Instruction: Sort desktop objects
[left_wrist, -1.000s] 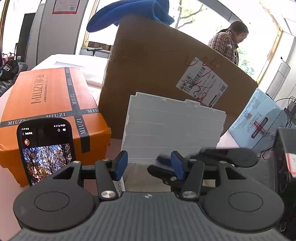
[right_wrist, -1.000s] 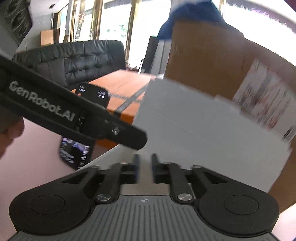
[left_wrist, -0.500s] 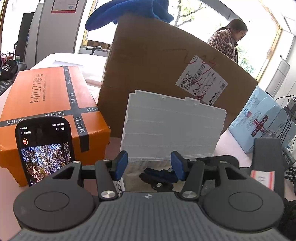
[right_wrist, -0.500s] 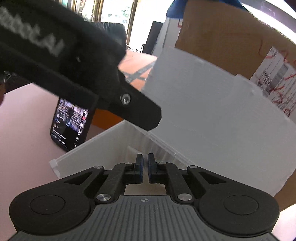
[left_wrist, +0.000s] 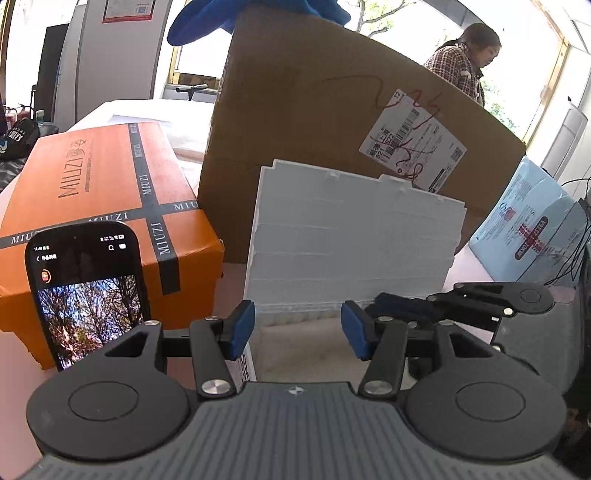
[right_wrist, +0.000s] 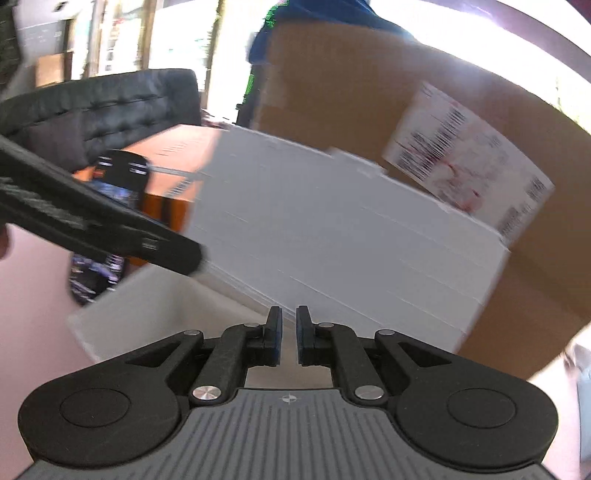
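On the pink table (left_wrist: 229, 273), a white plastic case (left_wrist: 351, 254) stands open, its ribbed lid upright and leaning against a big cardboard box (left_wrist: 321, 122) with a shipping label (left_wrist: 413, 140). Left claw (left_wrist: 297, 328) hovers low over the case's open tray, blue pads wide apart, nothing between them. Right claw (right_wrist: 289, 332) also sits at the tray's near edge, pads narrow with a slim gap, nothing visibly gripped; in the left view it shows as a black linkage just right of the left claw, tips pointing in toward the tray. Right view is motion-blurred. The left claw's black body crosses the right view's left side. Orange box (left_wrist: 96, 206) marked MIUZI lies left of the case, touching or nearly touching the cardboard box. A phone (left_wrist: 86, 291) leans upright against the orange box's front, screen lit, showing trees. Blue cloth (left_wrist: 258, 14) is draped on top of the cardboard box. Light-blue pack (left_wrist: 528, 236) sits right of the case, black cables beside it. A person in a plaid shirt (left_wrist: 461, 62) stands behind the cardboard box. Black sofa (right_wrist: 107, 110) in the right view's background.
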